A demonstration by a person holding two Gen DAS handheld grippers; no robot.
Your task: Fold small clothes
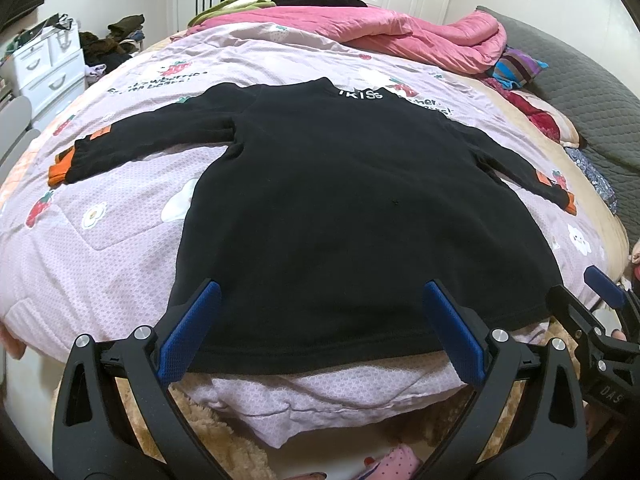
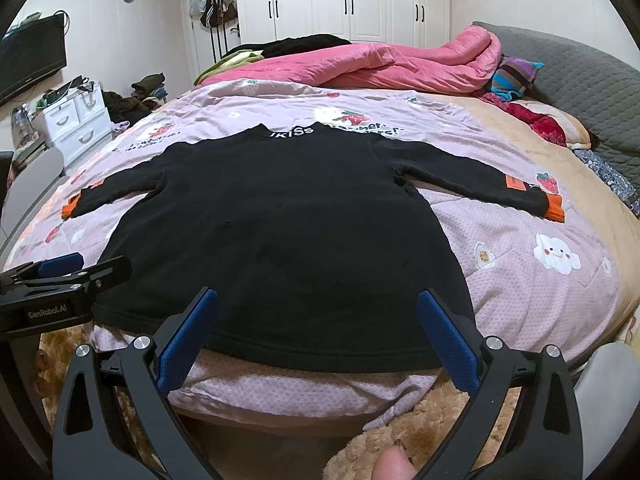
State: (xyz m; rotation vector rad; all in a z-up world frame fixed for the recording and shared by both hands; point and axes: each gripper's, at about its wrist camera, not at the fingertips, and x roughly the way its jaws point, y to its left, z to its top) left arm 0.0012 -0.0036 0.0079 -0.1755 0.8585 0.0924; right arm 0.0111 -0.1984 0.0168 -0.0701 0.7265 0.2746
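A small black long-sleeved sweater [image 1: 340,208] [image 2: 280,232] lies flat on the lilac printed bedspread [image 1: 100,240] [image 2: 540,300], hem toward me, both sleeves spread out, orange cuffs [image 1: 58,170] [image 2: 556,208] at the ends. My left gripper [image 1: 320,300] hovers open over the hem, blue pads wide apart, nothing between them. My right gripper [image 2: 318,308] is also open above the hem, a little to the right. The right gripper [image 1: 592,300] shows at the left wrist view's right edge; the left gripper [image 2: 72,268] shows at the right wrist view's left edge.
A pink quilt [image 1: 380,36] [image 2: 380,68] and dark clothes are heaped at the bed's far side. Pillows and a grey headboard [image 2: 580,80] lie to the right. White drawers [image 1: 48,72] stand left of the bed. A tan fuzzy blanket [image 2: 420,432] hangs below the bed's near edge.
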